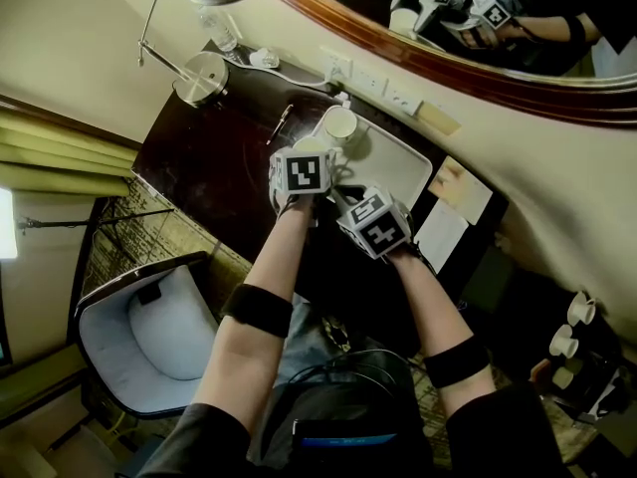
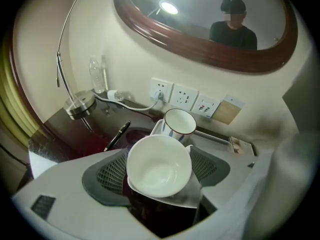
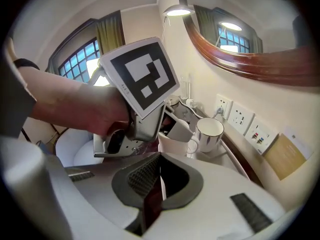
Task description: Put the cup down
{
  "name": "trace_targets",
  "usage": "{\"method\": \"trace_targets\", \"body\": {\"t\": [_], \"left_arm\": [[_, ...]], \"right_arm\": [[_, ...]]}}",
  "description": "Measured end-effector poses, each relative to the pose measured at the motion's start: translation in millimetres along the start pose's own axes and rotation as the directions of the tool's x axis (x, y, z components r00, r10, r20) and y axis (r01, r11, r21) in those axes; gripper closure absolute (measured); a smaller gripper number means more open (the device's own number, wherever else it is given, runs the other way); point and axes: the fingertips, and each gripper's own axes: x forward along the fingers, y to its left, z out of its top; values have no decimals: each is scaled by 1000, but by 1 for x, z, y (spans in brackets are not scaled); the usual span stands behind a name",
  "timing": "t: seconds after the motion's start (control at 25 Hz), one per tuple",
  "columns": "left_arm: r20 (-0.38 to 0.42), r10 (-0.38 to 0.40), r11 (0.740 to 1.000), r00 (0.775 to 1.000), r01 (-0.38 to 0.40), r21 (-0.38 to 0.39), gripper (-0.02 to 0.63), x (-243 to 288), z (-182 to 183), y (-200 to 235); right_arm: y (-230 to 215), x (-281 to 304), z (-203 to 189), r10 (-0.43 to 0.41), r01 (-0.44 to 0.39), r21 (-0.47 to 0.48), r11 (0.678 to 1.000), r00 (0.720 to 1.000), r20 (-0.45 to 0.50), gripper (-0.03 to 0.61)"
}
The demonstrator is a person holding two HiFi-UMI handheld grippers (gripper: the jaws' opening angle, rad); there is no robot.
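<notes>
Head view: left tongs (image 1: 311, 159) pinch white cup (image 1: 312, 145) mid-frame at the tray's (image 1: 406, 163) left edge, striped mug (image 1: 340, 124) just upper right. Left gripper view: white cup's mouth is tipped toward the camera. Right gripper view: right tongs (image 3: 159, 176) pressed together, empty, below-left of the white cup.

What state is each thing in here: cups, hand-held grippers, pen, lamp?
Left hand-held gripper: shut on white cup.
Right hand-held gripper: shut, empty.
White cup: held, empty.
Striped cup: upright on tray, empty.
Pen: lying flat on desk.
Lamp: lit.
</notes>
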Motion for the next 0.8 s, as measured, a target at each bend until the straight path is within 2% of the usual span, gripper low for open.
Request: {"method": "trace_targets", "body": {"t": [0.16, 0.24, 0.6, 0.8], "left_arm": [[6, 27, 998, 1000, -27, 58, 213, 4, -2, 0], [16, 4, 997, 1000, -5, 75, 213, 10, -4, -6], [78, -11, 996, 997, 4, 91, 206, 13, -6, -11], [111, -12, 995, 994, 1, 103, 162, 5, 5, -10]], "right_arm": [[-5, -1, -1, -7, 7, 15, 1000, 1000, -3, 568], [-6, -2, 1, -9, 9, 15, 1000, 1000, 3, 568], [-14, -7, -11, -23, 24, 38, 999, 1000, -10, 568], [-18, -10, -18, -36, 37, 53, 998, 999, -22, 568]]}}
